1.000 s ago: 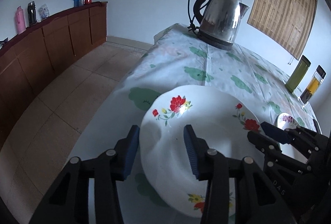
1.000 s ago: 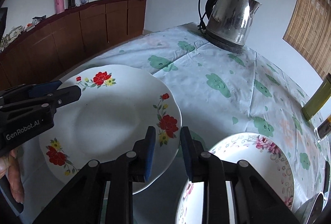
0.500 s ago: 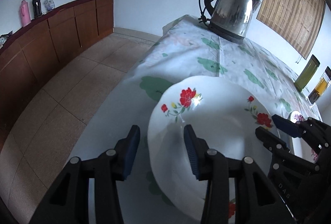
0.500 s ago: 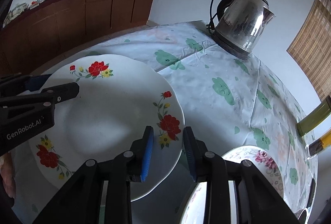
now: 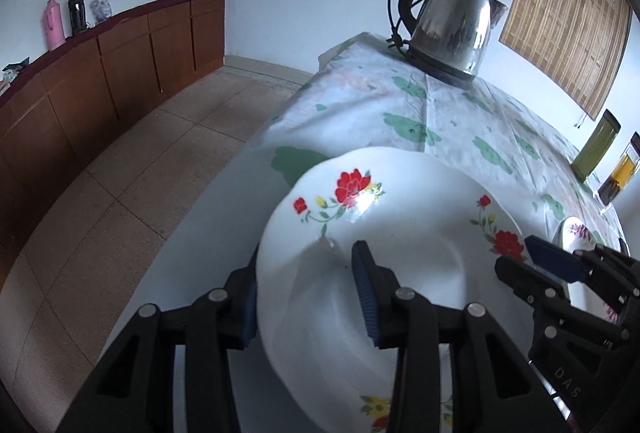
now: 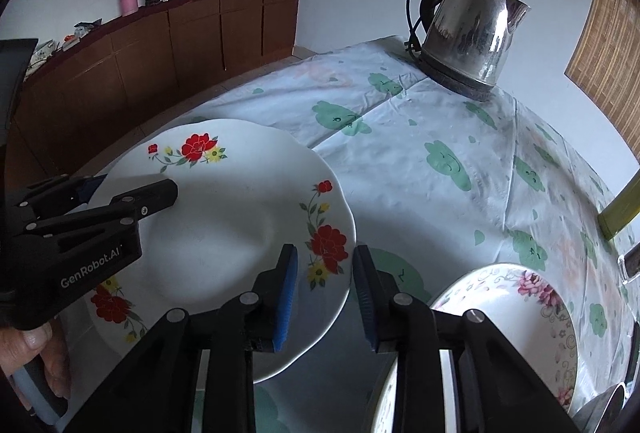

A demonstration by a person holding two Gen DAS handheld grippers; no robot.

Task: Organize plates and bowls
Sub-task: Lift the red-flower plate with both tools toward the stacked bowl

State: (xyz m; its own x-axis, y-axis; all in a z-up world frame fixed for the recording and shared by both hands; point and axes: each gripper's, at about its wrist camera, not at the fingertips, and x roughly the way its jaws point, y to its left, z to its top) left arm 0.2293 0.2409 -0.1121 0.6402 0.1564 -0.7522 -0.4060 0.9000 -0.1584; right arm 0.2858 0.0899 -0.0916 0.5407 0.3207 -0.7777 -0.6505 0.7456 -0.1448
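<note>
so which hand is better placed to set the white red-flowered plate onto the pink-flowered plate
Probably right. The right gripper and left gripper both straddle the rim of the white red-flowered plate, the left's jaws having just been closing, but the right's side sits next to the pink-flowered plate.

The pink-flowered plate [image 6: 500, 313] is cut off below; the plate [image 5: 360, 273] hides one left gripper [image 5: 308, 297] pad.

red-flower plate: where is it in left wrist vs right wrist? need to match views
Left wrist: red-flower plate fills the lower centre, its left rim between the left gripper fingers.
Right wrist: the same plate sits left of centre, its right rim between the right gripper fingers.
Shared landmark: steel kettle at the table's far end, upper right in both.
</note>
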